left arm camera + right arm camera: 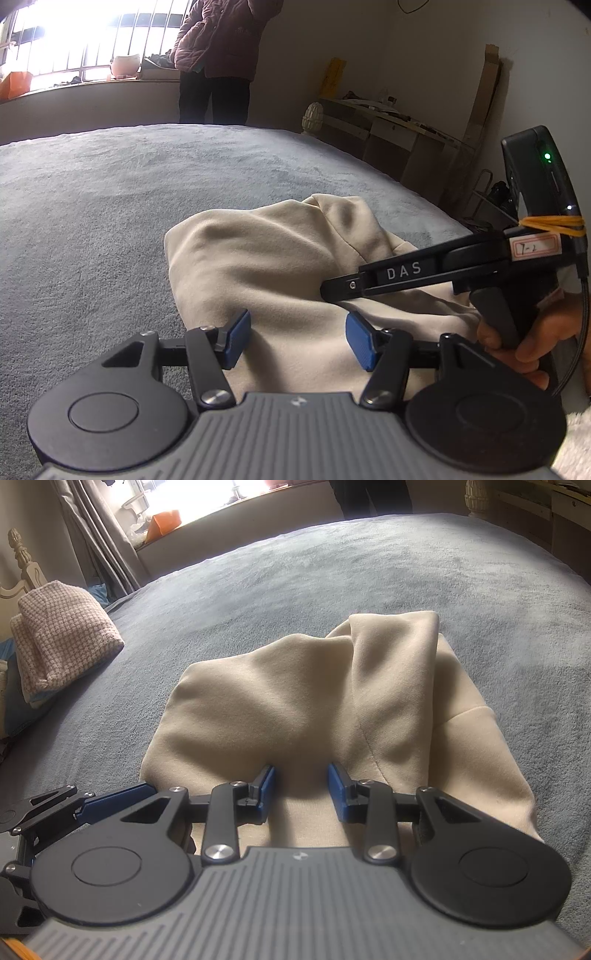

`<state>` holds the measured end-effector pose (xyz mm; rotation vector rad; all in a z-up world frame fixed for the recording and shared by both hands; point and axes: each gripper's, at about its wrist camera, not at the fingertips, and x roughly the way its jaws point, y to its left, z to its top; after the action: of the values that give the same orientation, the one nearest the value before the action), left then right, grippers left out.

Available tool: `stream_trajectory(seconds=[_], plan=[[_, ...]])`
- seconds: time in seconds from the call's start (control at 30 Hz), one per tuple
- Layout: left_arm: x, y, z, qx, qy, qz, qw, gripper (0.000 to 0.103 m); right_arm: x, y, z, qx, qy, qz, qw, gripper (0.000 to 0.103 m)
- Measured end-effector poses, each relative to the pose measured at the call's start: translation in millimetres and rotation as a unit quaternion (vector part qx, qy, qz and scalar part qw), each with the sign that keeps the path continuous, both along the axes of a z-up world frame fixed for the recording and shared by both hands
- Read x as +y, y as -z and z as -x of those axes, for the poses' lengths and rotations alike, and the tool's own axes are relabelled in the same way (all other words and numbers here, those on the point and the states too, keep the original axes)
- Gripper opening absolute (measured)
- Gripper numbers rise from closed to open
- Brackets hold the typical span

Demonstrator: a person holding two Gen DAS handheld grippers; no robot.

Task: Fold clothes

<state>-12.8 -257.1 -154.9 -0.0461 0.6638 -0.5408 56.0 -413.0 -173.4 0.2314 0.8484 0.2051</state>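
- Evidently we hold both tools low over the near edge of the cream garment (295, 686), which lies bunched on the grey bed (332, 561), probably to take that edge for a fold.
- Our left hand-held gripper (297, 338) stands open, blue pads apart over the cloth, clasping nothing.
- Our right hand-held gripper (301, 794) is likewise spread wide, empty, above the garment.
- Only the right view shows the folded checked cloth (62, 635), well left of the garment.
- Only the left view shows a bystander (221, 55) beyond it and our hand (532, 336) beside it.
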Motion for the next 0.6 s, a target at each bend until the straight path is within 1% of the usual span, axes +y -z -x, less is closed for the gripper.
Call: stream_trajectory(seconds=[0.6], plan=[[1.7, -0.1, 0.4, 0.000, 0.002, -0.002, 1.0000, 0.059, 0.0, -0.4, 1.1, 0.000, 0.000, -0.001, 1.000, 0.031]])
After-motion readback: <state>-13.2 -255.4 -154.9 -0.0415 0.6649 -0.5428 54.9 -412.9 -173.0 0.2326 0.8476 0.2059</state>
